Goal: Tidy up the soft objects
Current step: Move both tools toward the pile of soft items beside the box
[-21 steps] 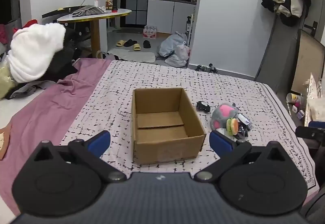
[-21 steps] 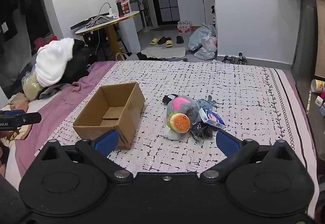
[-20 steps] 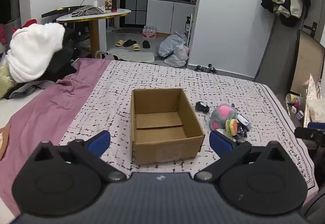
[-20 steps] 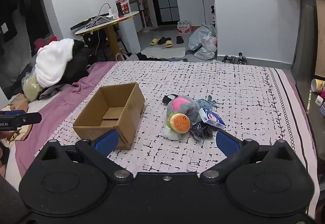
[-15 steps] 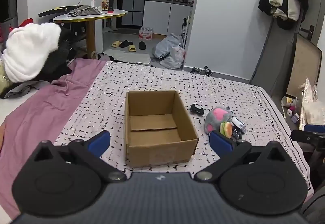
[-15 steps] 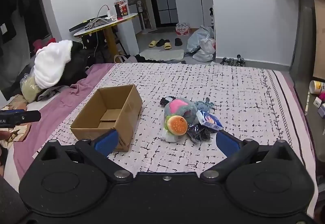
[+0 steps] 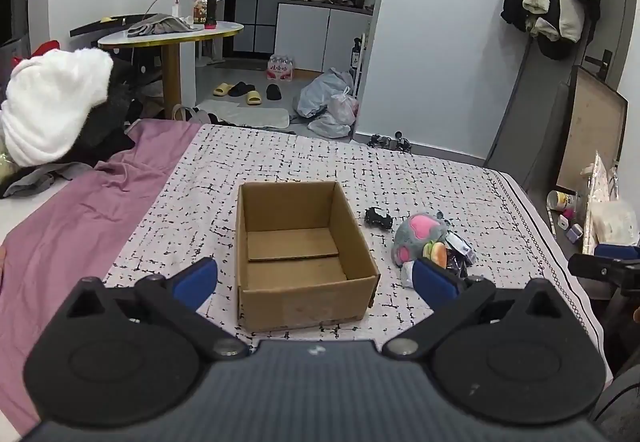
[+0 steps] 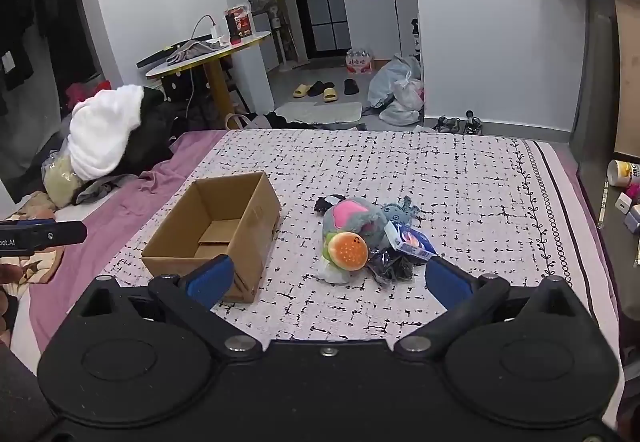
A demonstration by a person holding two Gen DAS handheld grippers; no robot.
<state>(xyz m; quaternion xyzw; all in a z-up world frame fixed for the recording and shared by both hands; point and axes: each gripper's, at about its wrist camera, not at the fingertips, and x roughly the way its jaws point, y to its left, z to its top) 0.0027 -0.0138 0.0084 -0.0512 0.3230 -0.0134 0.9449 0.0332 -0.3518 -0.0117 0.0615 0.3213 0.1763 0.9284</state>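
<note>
An empty open cardboard box (image 7: 298,254) (image 8: 218,232) stands on the patterned bedspread (image 8: 460,181). Right of it lies a small heap of soft toys: a grey and pink plush (image 7: 418,232) (image 8: 352,215), a burger-shaped toy (image 8: 347,252) (image 7: 436,253), a blue-grey plush (image 8: 398,211), a blue and white packet (image 8: 410,240) and dark crinkled pieces (image 8: 390,266). A small black toy (image 7: 378,218) lies apart, nearer the box. My left gripper (image 7: 316,278) hovers open in front of the box. My right gripper (image 8: 328,280) is open just short of the toy heap. Neither holds anything.
A purple sheet (image 7: 68,226) covers the bed's left side, with a white and black bundle of clothes (image 7: 52,105) beyond it. A round table (image 7: 172,33), slippers and bags stand on the floor past the bed. Small bottles and cups (image 8: 624,177) crowd the right edge.
Both views have pulled back and risen slightly, so box and toys sit a little farther off. Both grippers stay open; nothing was picked up.
</note>
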